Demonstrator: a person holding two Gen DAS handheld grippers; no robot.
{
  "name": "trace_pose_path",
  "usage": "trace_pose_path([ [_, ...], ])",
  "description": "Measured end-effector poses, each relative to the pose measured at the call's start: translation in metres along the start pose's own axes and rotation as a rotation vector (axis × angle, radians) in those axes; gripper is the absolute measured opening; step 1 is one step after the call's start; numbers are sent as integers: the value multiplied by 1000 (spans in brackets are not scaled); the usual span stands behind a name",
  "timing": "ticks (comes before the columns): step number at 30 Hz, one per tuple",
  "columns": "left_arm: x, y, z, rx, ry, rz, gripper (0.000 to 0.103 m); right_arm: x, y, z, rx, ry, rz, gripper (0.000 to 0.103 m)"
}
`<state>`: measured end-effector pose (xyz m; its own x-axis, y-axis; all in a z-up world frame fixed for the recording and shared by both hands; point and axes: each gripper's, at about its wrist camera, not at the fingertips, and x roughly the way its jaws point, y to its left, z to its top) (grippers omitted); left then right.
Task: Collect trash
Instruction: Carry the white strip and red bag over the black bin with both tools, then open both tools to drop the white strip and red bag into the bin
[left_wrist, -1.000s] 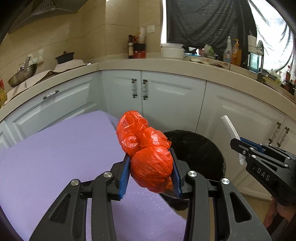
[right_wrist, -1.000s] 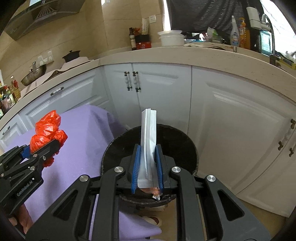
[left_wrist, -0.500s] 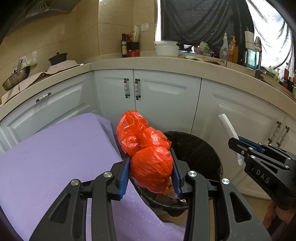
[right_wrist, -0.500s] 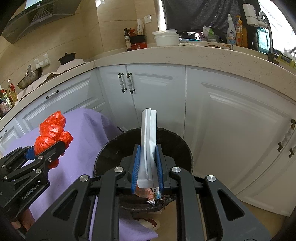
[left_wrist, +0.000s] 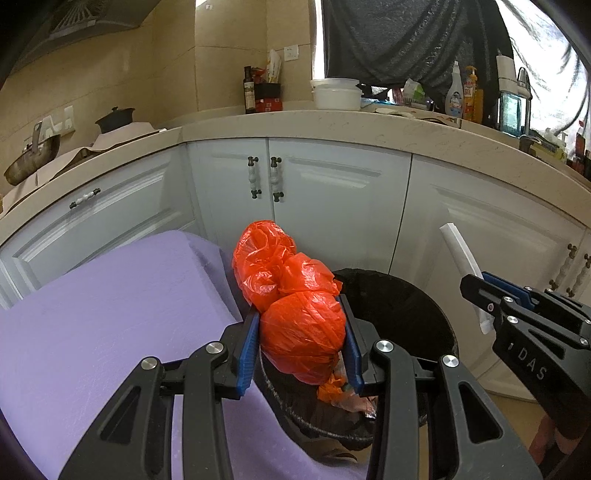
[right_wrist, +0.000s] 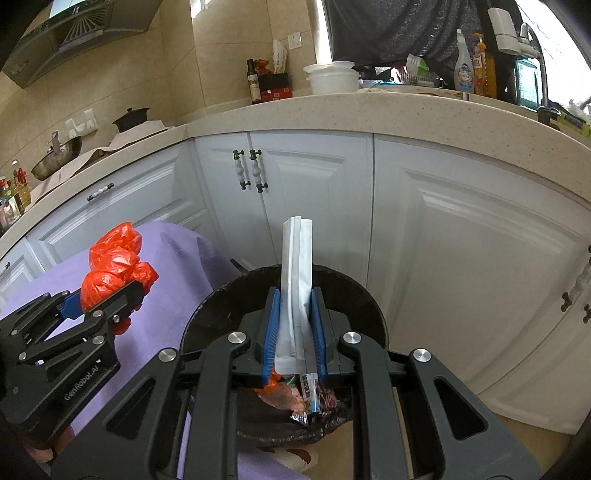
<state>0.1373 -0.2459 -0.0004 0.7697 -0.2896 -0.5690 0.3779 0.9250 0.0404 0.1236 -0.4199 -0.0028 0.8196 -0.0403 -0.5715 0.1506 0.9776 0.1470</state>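
left gripper (left_wrist: 301, 345) clamps a crumpled orange plastic bag (left_wrist: 295, 310) at centre frame; right gripper (right_wrist: 293, 332) pinches a flat white pouch (right_wrist: 295, 291), seemingly over the round black bin (right_wrist: 373, 314).

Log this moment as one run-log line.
left gripper: shut on red bag | right gripper: shut on white pouch | both above black bin | nothing released

Crinkled glossy orange plastic bag (left_wrist: 301, 332), matt white pouch (right_wrist: 295, 280), speckled stone countertop (right_wrist: 369, 110)
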Motion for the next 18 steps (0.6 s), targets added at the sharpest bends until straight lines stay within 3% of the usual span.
trace_pose_path([
  [18,32,-12,5,17,33,9,40,26,-4,-1,10,-3,-22,17],
])
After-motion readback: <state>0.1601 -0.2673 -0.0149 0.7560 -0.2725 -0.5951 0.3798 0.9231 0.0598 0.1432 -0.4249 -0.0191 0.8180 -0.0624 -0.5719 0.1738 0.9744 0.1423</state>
